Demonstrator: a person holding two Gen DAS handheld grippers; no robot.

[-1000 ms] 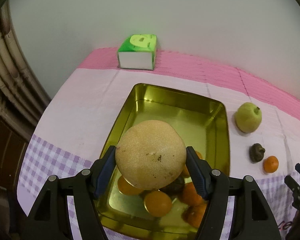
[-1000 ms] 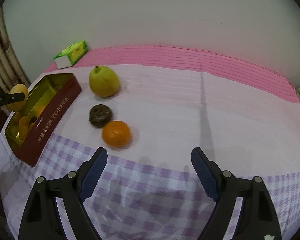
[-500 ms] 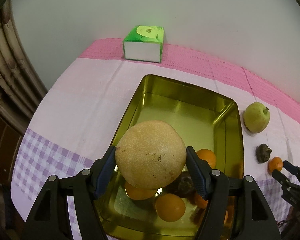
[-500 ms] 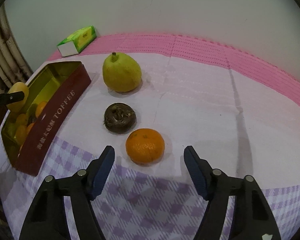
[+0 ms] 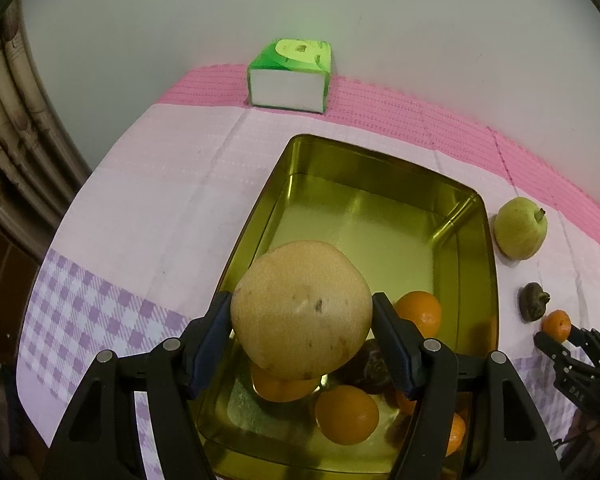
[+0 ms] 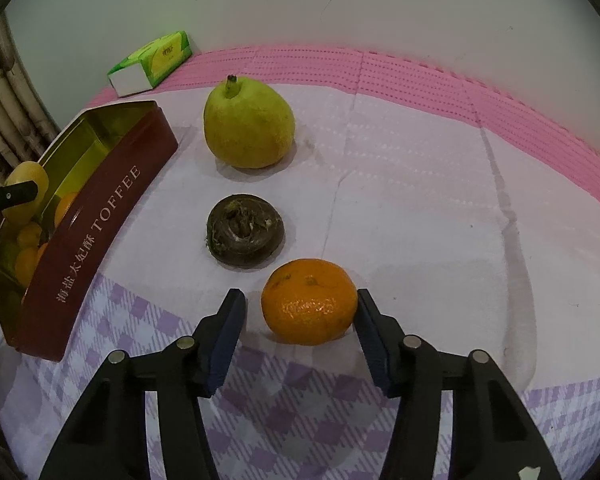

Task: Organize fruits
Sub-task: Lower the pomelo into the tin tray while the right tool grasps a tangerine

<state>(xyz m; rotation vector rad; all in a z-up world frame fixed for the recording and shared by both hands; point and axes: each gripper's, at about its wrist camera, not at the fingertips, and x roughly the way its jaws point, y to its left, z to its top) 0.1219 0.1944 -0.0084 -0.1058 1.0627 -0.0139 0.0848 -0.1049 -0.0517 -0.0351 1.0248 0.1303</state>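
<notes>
My left gripper is shut on a big round tan fruit, held above the near end of a gold-lined tin. Under it in the tin lie several oranges and a dark fruit. In the right wrist view an orange sits on the cloth between the fingers of my right gripper, whose jaws are closing. The right pad is at the orange's skin and the left pad is still a gap away. Beyond it lie a dark brown fruit and a green pear.
The tin's red outer wall reads TOFFEE and stands left of the loose fruit. A green tissue box stands at the back by the wall. Pink and lilac-checked cloth covers the table, and its front edge is close below both grippers.
My right gripper has moved forward and left to the orange, and its jaws have narrowed around it. The left gripper has sunk slightly over the tin, still holding the tan fruit.
</notes>
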